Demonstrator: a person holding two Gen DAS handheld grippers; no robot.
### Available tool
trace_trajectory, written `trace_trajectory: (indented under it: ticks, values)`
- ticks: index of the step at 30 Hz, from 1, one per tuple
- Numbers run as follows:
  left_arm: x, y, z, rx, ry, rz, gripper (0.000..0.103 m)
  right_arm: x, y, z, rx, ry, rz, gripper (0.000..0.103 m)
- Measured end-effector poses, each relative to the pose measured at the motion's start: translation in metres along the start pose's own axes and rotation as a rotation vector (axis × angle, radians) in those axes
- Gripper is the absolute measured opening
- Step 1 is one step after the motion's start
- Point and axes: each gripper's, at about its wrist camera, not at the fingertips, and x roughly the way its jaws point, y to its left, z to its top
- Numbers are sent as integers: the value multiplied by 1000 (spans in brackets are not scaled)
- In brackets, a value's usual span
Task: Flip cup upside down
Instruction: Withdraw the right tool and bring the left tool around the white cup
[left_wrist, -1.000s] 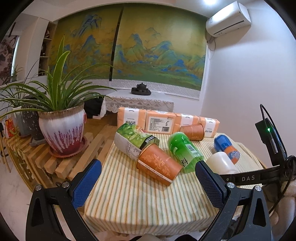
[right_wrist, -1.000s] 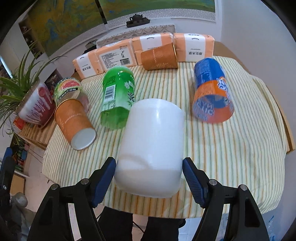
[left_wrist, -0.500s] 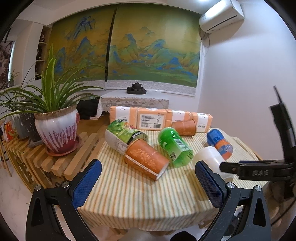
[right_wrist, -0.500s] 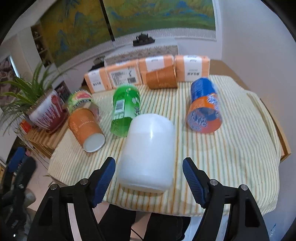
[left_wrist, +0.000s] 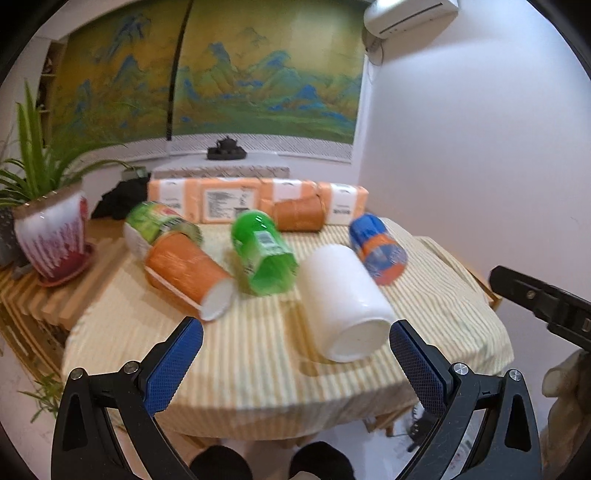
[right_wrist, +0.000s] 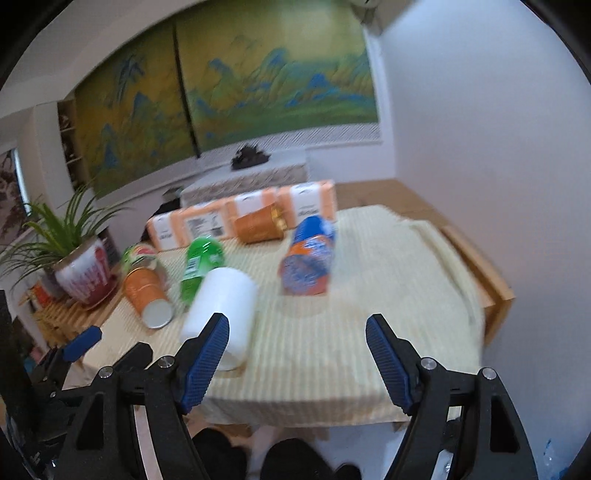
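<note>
A white cup lies on its side on the striped tablecloth, its flat end toward me; it also shows in the right wrist view. My left gripper is open and empty, held in front of the table edge, the white cup just beyond its right finger. My right gripper is open and empty, back from the table edge, with the white cup beyond its left finger. An orange paper cup, a green cup and a blue-orange cup also lie on their sides.
Another orange cup lies against a row of orange packages at the table's back. A green-labelled tub lies at the left. A potted plant stands on a wooden rack left of the table. A white wall is on the right.
The right gripper has pulled back and to the right, away from the white cup that lay between its fingers. The left gripper has swung right, toward the white cup.
</note>
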Motion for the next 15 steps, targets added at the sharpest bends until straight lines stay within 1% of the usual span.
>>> trace_trajectory:
  ticks: [3, 8, 15]
  values:
    - [7, -9, -1, 11, 7, -6, 102, -11, -11, -5, 6, -42, -60, 77]
    - [18, -20, -3, 12, 19, -4, 102, -19, -21, -9, 3, -79, -136, 77]
    - [32, -27, -8, -14, 31, -1, 102, -23, -28, -14, -5, -102, -171, 77]
